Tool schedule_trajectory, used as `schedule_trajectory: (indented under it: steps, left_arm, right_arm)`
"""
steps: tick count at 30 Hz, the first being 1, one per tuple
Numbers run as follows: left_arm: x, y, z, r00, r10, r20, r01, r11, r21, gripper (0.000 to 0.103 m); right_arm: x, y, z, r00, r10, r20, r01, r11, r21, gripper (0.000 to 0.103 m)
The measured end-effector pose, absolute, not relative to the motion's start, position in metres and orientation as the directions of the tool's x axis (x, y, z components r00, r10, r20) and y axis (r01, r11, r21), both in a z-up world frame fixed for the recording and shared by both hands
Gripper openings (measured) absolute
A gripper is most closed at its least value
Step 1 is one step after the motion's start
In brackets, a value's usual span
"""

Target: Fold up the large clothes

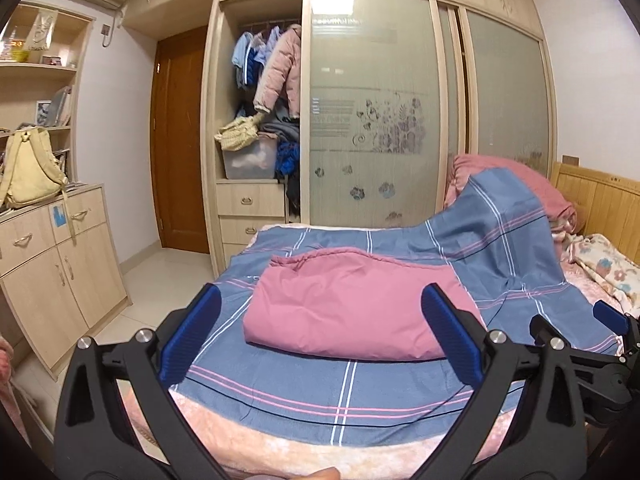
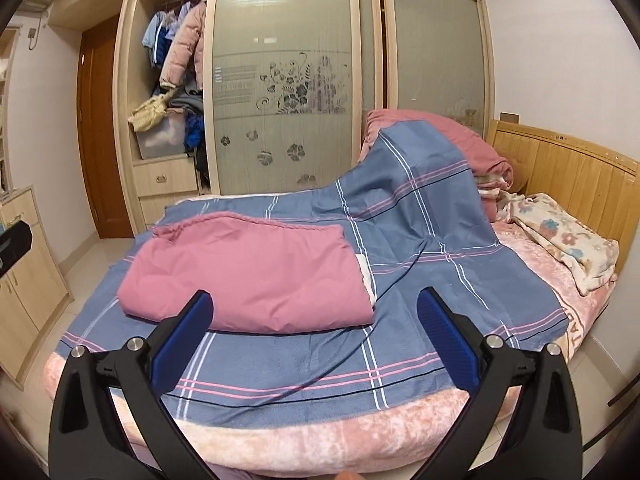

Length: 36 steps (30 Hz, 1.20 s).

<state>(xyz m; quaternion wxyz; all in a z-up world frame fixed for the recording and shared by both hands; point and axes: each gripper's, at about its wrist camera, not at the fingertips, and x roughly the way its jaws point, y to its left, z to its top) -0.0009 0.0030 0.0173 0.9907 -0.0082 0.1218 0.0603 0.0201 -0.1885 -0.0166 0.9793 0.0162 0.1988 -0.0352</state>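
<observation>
Left tongs (image 1: 318, 328) right up at the lens, blue pads spread wide apart, nothing between them, hanging in the air above the foot of the bed. Right tongs (image 2: 316, 334) the same story: pads far apart, empty, hovering over the near edge. In the left view the right tongs peek in at the far right, level with the left pair.

Just beyond the pads, a fluffy pink blanket (image 2: 360, 432) covers the mattress edge. On top of it lies the blue sheet (image 1: 352, 392), checked with white and pink stripes, spread across the bed.

Now the thing that matters: the pink quilt (image 1: 344, 312) sits folded into a thick rectangular bundle on the blue sheet, near the foot and toward the wardrobe-door side. From the right view it lies left of centre, with a strip of white (image 2: 366, 280) showing at its right edge. Neither pair of tongs touches it.

Further back, the sheet rises over a heap, and a second pink bundle (image 2: 460, 136) pokes out above it. To the right, a flowered blanket (image 2: 568, 244) lies crumpled against the wooden headboard (image 2: 560, 168).

Behind the bed, the wardrobe (image 1: 376, 92) with frosted sliding doors, one section open with hanging coats (image 1: 280, 68). Far left, a brown door (image 1: 180, 136) and a cabinet (image 1: 52, 256) with a yellow backpack (image 1: 30, 168) on top.
</observation>
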Motion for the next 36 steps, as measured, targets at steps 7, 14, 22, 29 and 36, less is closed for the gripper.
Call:
schedule_trajectory:
  steps: [7,14,22,29,36]
  left_arm:
    - [-0.041,-0.015,0.027,0.970,0.122,-0.211,-0.114,0.992,0.052,0.101]
    - [-0.059,-0.028,0.031,0.976,0.109,-0.189,-0.093,0.992,0.088,0.101]
    - [-0.046,-0.034,0.020,0.967,0.103,-0.233,-0.081,0.991,0.104,0.101]
    - [-0.041,-0.033,0.016,0.963,0.103,-0.248,-0.079,0.991,0.104,0.101]
    - [-0.036,-0.032,0.010,0.958,0.103,-0.268,-0.077,0.992,0.105,0.101]
  right_arm:
    - [-0.004,-0.184,-0.010,0.928,-0.047,-0.369,0.054,0.998,0.008,0.102]
    - [-0.006,-0.182,-0.014,0.921,-0.057,-0.386,0.057,0.998,-0.011,0.102]
    - [-0.003,-0.178,-0.024,0.909,-0.062,-0.412,0.056,0.998,-0.028,0.102]
    - [-0.001,-0.181,-0.027,0.907,-0.060,-0.417,0.056,0.998,-0.023,0.102]
    - [-0.002,-0.178,-0.027,0.908,-0.059,-0.415,0.052,0.998,-0.028,0.102]
